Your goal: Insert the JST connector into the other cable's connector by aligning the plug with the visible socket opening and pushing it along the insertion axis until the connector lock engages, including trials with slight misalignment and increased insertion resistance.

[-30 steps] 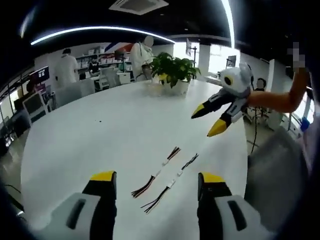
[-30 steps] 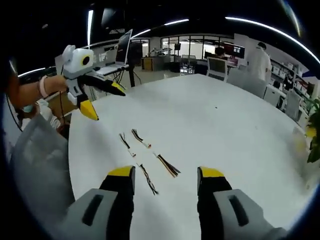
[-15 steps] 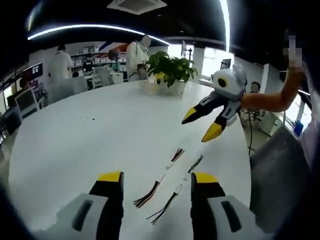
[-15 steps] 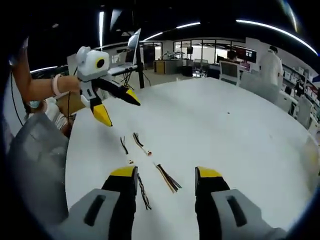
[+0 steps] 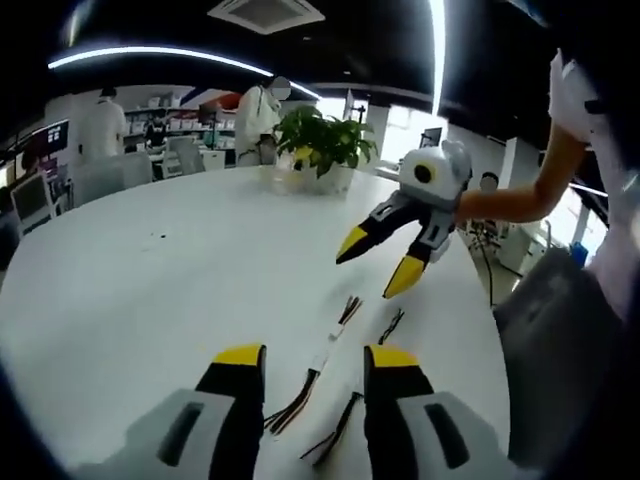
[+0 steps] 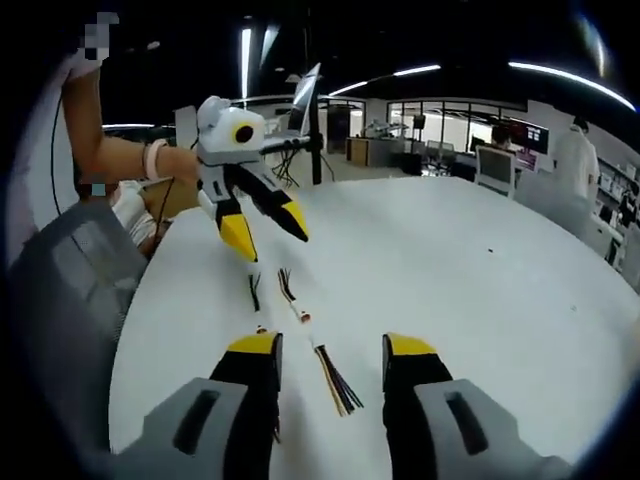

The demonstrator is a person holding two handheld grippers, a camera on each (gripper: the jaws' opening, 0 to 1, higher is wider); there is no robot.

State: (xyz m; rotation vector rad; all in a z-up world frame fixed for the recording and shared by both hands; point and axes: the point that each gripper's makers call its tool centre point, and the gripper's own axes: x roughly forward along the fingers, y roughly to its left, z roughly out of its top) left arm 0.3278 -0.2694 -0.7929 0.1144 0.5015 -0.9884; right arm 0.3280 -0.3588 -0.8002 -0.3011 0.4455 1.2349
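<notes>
— Both grippers had come lower and closer to the cables than a second before. What did the left gripper view show at this moment?

— It showed the left gripper [image 5: 310,362] low over the white tabletop [image 5: 150,270], with its two yellow-tipped jaws parted and nothing between them. The two cables lay side by side near the tabletop edge closest to the person. The coloured-wire cable [image 5: 315,375] ran up between the jaws, and its white connector [image 5: 322,356] sat in the middle of its length. The dark-wire cable [image 5: 365,375] was just beside it, partly hidden behind one jaw.

— And the other gripper?

— The right gripper [image 5: 372,268] hung in the air above the far ends of the cables, jaws also spread and empty, held by a person's hand [image 5: 470,205]. A potted plant [image 5: 322,150] stood near the far edge of the tabletop.

— What did the right gripper view give?

— The right gripper [image 6: 330,350] was low over the tabletop [image 6: 480,300], released, with the coloured-wire cable [image 6: 322,360] between its jaws. The dark-wire cable [image 6: 255,290] lay beside it, partly behind one jaw. The left gripper [image 6: 265,228] hovered over the far ends, open. Neither gripper was touching a cable, and the two cables were apart, not joined.
</notes>
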